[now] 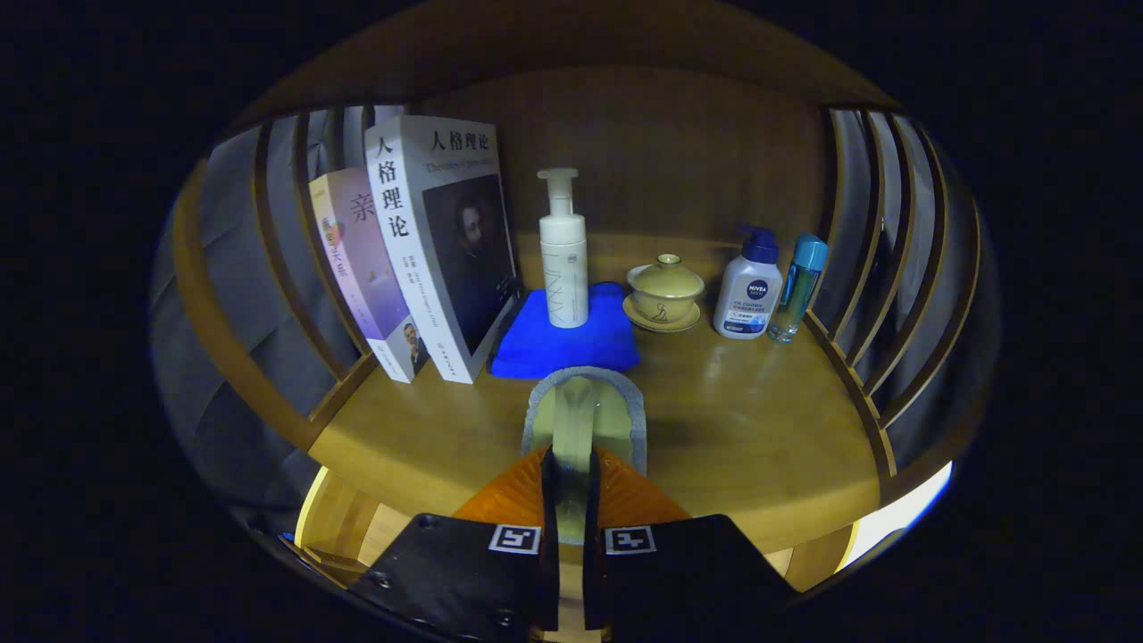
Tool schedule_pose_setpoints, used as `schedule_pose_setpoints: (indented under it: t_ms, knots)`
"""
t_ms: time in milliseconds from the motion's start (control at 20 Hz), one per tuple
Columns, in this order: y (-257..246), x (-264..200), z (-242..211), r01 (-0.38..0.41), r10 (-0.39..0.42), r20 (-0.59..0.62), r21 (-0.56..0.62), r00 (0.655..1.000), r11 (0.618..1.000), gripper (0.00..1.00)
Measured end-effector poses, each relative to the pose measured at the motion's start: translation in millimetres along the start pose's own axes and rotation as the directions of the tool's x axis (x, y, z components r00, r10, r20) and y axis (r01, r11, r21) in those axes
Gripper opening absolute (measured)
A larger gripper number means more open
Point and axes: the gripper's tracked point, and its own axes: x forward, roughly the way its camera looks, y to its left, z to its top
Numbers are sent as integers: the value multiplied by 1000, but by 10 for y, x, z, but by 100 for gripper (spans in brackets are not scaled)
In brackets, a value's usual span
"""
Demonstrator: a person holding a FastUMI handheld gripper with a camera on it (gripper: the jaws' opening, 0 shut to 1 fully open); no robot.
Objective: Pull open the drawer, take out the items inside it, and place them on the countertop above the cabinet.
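Jaws clenched on a pale brush (576,415) above the counter (759,420): lower it gently just short of the blue cloth (536,348), then release.

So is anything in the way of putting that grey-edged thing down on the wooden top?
Nothing visible is. The gripper is shut on the grey-edged item, and bare countertop lies around it. The blue cloth with the white pump bottle on it sits just beyond the item.
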Motion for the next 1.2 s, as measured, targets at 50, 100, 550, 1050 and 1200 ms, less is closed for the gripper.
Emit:
schedule_pose_setpoints:
  t_ms: [50,100,550,1050,1200]
  knots:
    - [-4,37,-3,5,-5,0,17,1000,1000,15]
    - [-9,43,27,9,-9,10,44,1000,999,15]
    - [-119,254,128,64,-72,70,102,995,993,21]
    - [-146,-140,272,64,-59,227,-14,972,998,97]
    - [-90,-530,288,52,-30,344,-54,939,997,96]
